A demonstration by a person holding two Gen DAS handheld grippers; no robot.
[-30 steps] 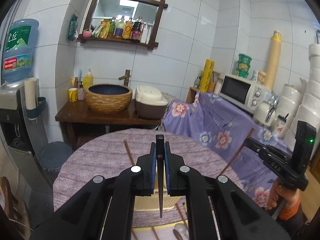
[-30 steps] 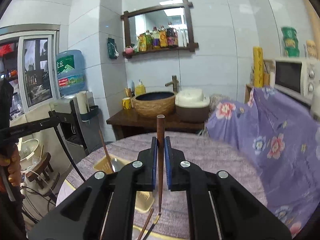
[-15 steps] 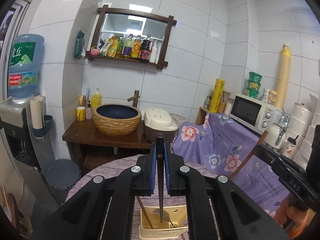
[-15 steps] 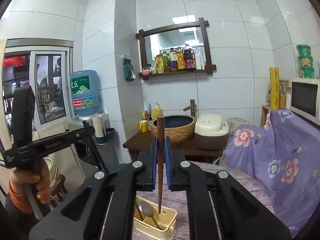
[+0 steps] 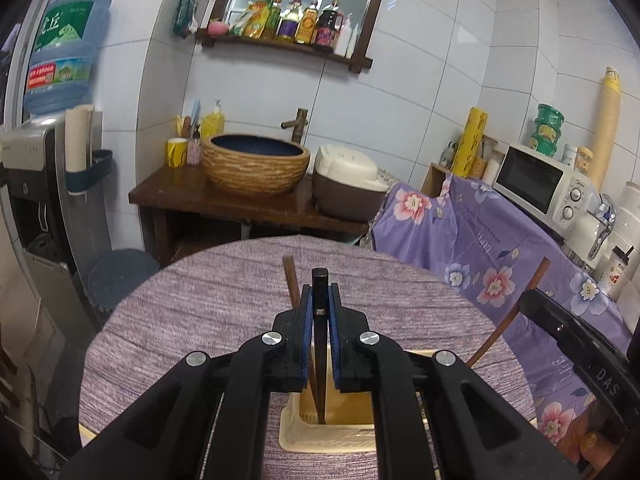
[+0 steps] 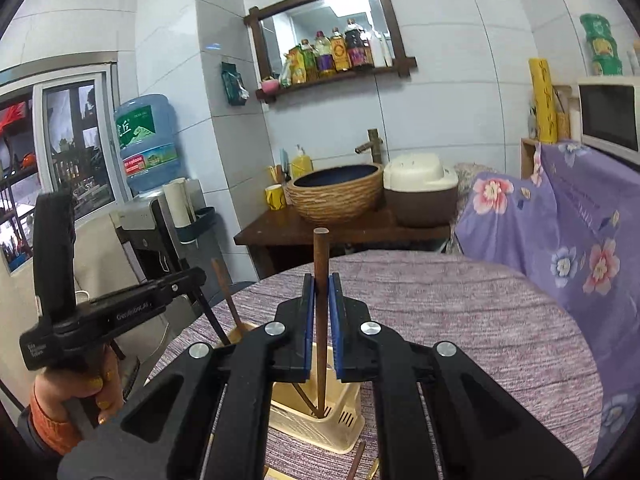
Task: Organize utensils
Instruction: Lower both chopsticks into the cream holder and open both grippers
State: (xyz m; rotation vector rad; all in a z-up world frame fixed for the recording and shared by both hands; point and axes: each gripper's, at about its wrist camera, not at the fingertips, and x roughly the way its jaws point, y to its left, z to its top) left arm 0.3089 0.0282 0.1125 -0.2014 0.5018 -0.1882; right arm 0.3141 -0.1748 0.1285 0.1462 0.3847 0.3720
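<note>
My left gripper (image 5: 320, 300) is shut on a black chopstick (image 5: 320, 344); its lower tip reaches into a cream utensil holder (image 5: 332, 436) on the round purple-clothed table (image 5: 224, 304). A brown chopstick (image 5: 290, 280) stands in the holder behind the fingers. My right gripper (image 6: 320, 292) is shut on a brown chopstick (image 6: 321, 264) whose tip is down inside the same cream holder (image 6: 320, 420). The left gripper (image 6: 176, 288) shows at the left of the right wrist view with its black chopstick (image 6: 210, 316) slanting into the holder.
A wooden sink stand with a woven basin (image 5: 256, 164) and a rice cooker (image 5: 346, 186) is beyond the table. A flowered purple cloth (image 5: 480, 232) covers furniture at right, with a microwave (image 5: 536, 184) on it. A water dispenser (image 5: 40, 168) stands at left. Loose chopsticks (image 6: 356, 460) lie near the holder.
Both grippers have tilted and lowered toward the table. The chopstick tips, which hung above the holder before, now reach down inside it.
</note>
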